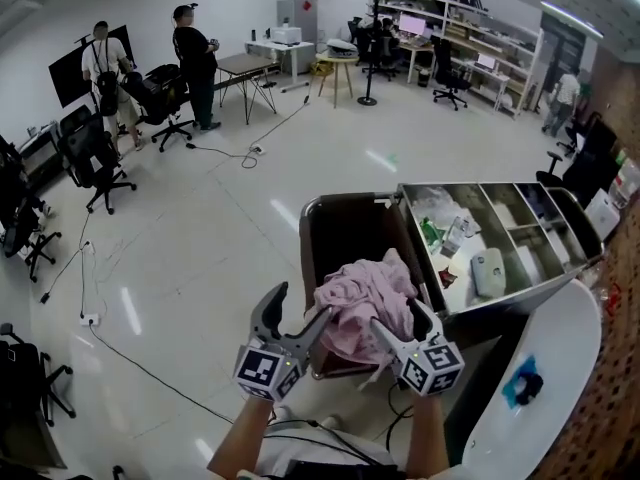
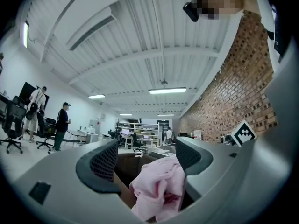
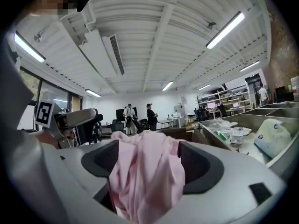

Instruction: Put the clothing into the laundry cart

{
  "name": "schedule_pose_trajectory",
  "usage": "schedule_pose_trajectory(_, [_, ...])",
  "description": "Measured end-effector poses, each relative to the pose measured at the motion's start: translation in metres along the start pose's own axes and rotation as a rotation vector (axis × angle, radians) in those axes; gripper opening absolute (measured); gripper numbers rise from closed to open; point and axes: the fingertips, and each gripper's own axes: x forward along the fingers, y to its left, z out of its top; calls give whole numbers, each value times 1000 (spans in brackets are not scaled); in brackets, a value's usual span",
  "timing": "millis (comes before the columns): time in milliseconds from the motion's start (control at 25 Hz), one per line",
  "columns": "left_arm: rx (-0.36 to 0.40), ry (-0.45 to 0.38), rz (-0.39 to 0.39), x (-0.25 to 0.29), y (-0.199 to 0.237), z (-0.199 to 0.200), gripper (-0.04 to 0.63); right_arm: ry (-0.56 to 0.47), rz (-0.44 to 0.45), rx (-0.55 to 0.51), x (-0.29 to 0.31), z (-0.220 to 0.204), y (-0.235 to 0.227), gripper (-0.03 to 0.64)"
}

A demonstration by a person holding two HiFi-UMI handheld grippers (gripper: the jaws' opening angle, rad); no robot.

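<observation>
The pale floor (image 1: 200, 258) of a large workroom fills most of the head view, with office chairs (image 1: 95, 158) at the left, two people (image 1: 195, 63) standing far off and shelves (image 1: 470, 38) along the back wall. Close to the person stands the laundry cart (image 1: 322, 238), a dark, open-topped bin. A steel tray (image 1: 545, 243) divided into compartments joins its right side, holding packets and a white pouch (image 1: 488, 271). A white rounded tabletop (image 1: 565, 358) lies nearer at the lower right with a small blue thing (image 1: 523, 383) on it.

The pink clothing (image 1: 365, 296) sits bunched in the near part of the cart, heaped above its front rim.

The left tongs (image 1: 300, 305) hover at the near left edge of the heap and are released. In the left gripper view their two sides stand well apart, and the pink cloth lies low between them, closer to the right side, with the dark inside of the cart behind it.

The right tongs (image 1: 398, 318) sit at the near right edge of the heap and are also released. In the right gripper view their sides stand wide, and a fold of the pink cloth hangs in the gap and fills most of it, loose rather than pinched. The two tongs flank the front of the heap, one on either side.
</observation>
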Motion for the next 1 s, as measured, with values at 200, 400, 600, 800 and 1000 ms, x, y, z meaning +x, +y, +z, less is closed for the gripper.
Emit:
schedule_pose_trajectory(200, [-25, 25, -45, 3, 0, 3, 364, -200, -124, 69, -54, 31, -29, 449])
schedule_pose_trajectory(400, [8, 43, -86, 1, 12, -14, 364, -377, -181, -28, -72, 71, -23, 448])
schedule_pose_trajectory(600, [11, 35, -107, -1, 15, -8, 364, -433, -212, -115, -57, 84, 3, 443])
schedule_pose_trajectory(800, [18, 26, -80, -7, 21, -2, 364, -316, -328, -155, -38, 61, 4, 436])
schedule_pose_trajectory(1000, [52, 36, -93, -11, 32, -16, 364, -310, -348, -176, -35, 61, 15, 433])
